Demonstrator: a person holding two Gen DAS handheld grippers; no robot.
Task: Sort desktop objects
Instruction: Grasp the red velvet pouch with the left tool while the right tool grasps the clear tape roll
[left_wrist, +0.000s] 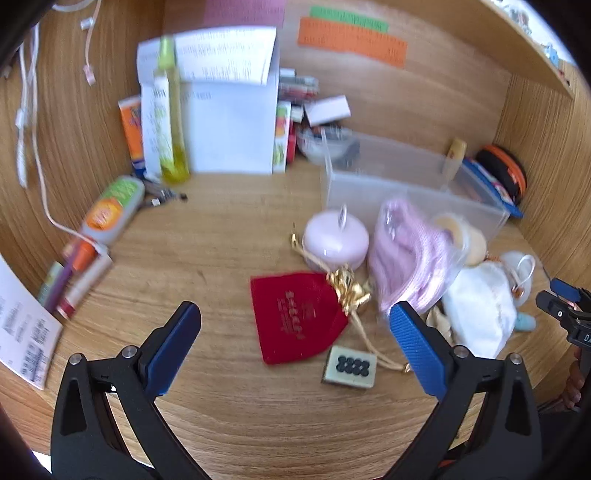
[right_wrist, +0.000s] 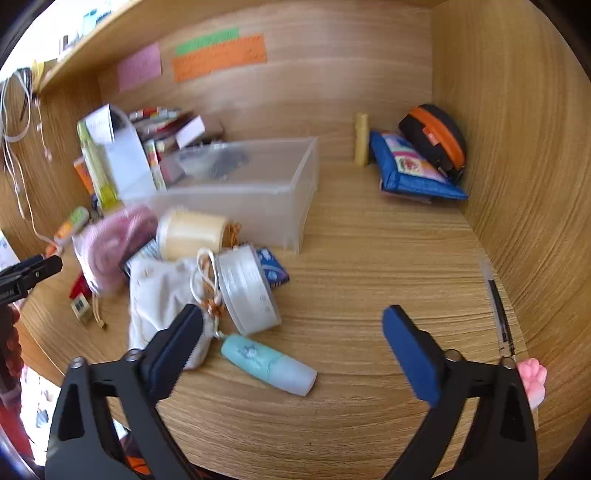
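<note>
Writing is mostly blurred: the red pouch (left_wrist: 297, 317), lower centre of the left view, bears gold characters too smeared to read, and the orange note (left_wrist: 352, 41) at the top carries unreadable lines. The tile (left_wrist: 350, 367) below the pouch shows eight dark dots.

The left gripper (left_wrist: 295, 317) tilts down over the pouch, fingers spread wide, grasping nothing. The right gripper (right_wrist: 291, 325) tilts down likewise, fingers released and empty, above bare desk (right_wrist: 369, 258); the mint tube (right_wrist: 267, 363) lies just beside its left finger. The clear bin (right_wrist: 258, 192) sits upper centre.
</note>
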